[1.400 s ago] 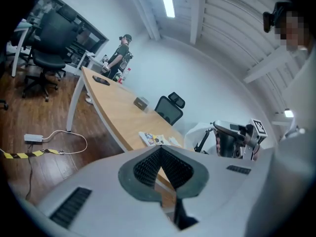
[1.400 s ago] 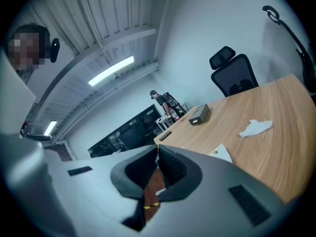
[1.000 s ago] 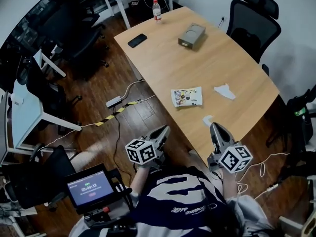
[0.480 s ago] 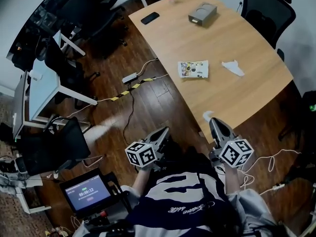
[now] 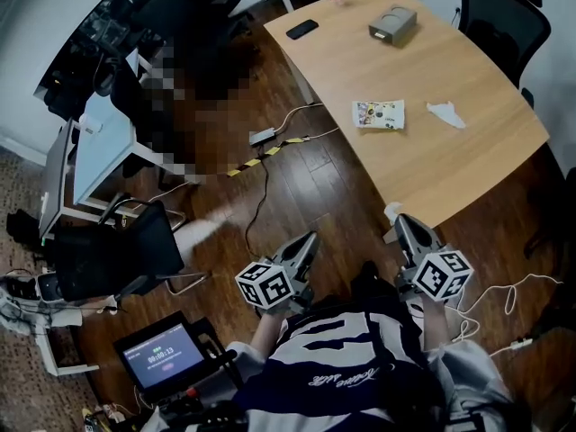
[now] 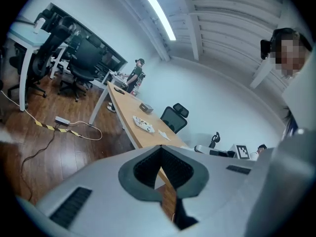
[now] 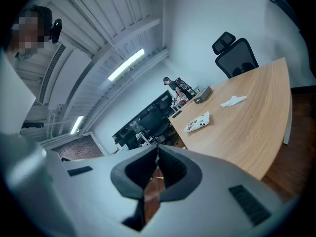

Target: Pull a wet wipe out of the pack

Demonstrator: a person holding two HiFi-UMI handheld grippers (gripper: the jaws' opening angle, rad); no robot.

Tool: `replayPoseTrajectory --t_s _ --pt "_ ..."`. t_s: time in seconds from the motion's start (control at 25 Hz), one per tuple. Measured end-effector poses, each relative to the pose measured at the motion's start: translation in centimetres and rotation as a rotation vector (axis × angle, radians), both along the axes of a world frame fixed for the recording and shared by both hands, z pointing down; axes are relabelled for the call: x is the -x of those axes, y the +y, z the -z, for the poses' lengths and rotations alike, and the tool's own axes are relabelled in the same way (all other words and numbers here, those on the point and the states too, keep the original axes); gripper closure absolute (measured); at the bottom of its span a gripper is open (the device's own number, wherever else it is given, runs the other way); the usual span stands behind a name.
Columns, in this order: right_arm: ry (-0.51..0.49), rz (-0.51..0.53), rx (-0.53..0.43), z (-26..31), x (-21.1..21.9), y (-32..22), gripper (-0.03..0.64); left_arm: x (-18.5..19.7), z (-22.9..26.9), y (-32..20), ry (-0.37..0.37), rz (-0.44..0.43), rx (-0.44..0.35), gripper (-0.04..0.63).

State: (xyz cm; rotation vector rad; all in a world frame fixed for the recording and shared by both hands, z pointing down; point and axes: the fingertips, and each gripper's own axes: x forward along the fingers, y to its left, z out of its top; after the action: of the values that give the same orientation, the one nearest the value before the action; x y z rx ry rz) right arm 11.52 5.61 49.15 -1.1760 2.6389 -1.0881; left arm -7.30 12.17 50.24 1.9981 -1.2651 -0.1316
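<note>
- Lying flat on the table [image 5: 454,174], printed face up, the wipe pack [image 5: 379,113] sat near the middle of the top, well away from both of your grippers.
- Long axis: it ran roughly left to right in the head view, slightly tilted, with one long edge towards the table's near side. Where the opening flap sat could not be made out at that range.
- Handling, as a judgement: a soft pouch, light and probably slick, so it would likely slide or lift off the table if you tugged a wipe without pinning it. The wipe itself would be limp, damp and easy to tear.
- Where to take hold, as a judgement: you needed one gripper pressing down on an end of the pouch, clear of the opening. The other needed to pinch the exposed fold of the top wipe and draw it up and away.
- Loose white sheet [image 5: 447,113]: it lay crumpled on the table to the right of the pack, near it but not touching.
- Left gripper [image 5: 311,237]: you held it out over the floor, short of the table, with its jaws pressed together and nothing between them.
- Right gripper [image 5: 401,220]: you held it by the table's near edge, with its jaws also pressed together. Its own view showed nothing held. The head view showed a small white bit at its tip, too small to identify.
</note>
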Motion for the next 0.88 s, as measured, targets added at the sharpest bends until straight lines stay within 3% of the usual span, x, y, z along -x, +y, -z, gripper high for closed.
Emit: replayPoseTrajectory --t_s 0.28,0.48,0.64,0.88 --pt "0.009 0.007 -0.018 1.4 4.5 6.5 0.614 5.8 0.7 8.7 -0.055 0.056 -0.016 0.592" --pt "0.007 -0.032 -0.023 2.0 6.0 11.5 0.614 7.7 1.3 13.1 -0.048 0.033 -0.036 0.592" --pt "0.016 -0.079 -0.018 2.1 5.6 15.3 0.614 7.5 2.0 14.9 -0.030 -0.008 -0.066 0.592" --pt "0.043 -0.142 -0.033 2.8 2.8 18.7 0.614 4.0 1.9 16.0 0.002 -0.097 -0.083 0.592"
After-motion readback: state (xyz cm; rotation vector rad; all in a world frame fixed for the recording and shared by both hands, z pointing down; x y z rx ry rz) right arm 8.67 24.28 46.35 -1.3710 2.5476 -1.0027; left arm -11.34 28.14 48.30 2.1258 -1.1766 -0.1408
